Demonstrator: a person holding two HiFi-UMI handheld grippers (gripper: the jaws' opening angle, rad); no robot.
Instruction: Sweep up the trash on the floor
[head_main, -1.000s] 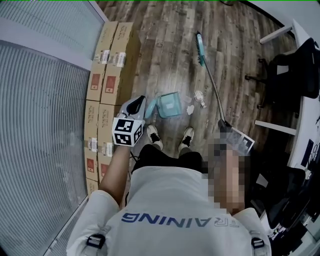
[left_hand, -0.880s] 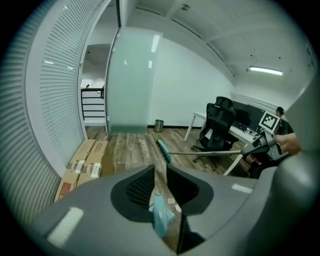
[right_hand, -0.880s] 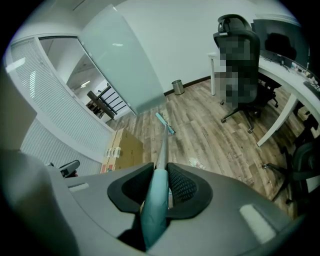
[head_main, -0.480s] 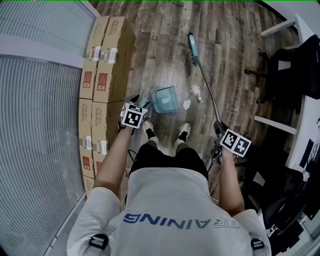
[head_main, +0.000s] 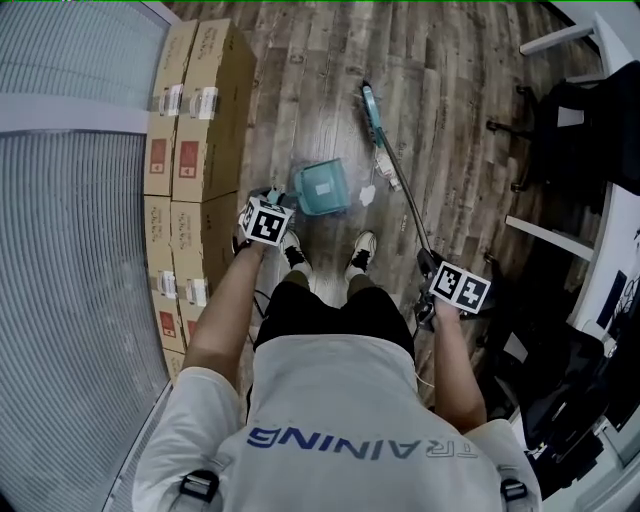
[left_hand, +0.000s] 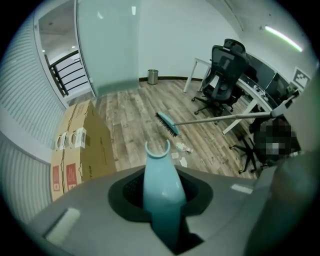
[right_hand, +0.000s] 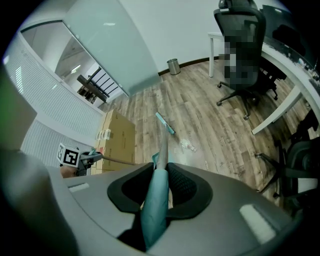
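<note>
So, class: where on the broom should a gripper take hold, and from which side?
The teal sleeve at the handle's top end, from above. The broom slants up from its bristle head on the floor, so that end stands highest. The right gripper is clamped there.

L gripper (head_main: 268, 205) just closed on dustpan handle (left_hand: 161, 180); R gripper (head_main: 432, 268) grips broom (head_main: 373, 108).

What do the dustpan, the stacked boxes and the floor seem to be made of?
Dustpan: probably plastic, smooth glossy teal.
Boxes: cardboard, matte brown with stuck labels.
Floor: wood-look planks with grain and sheen; solid wood or laminate, cannot tell.
</note>
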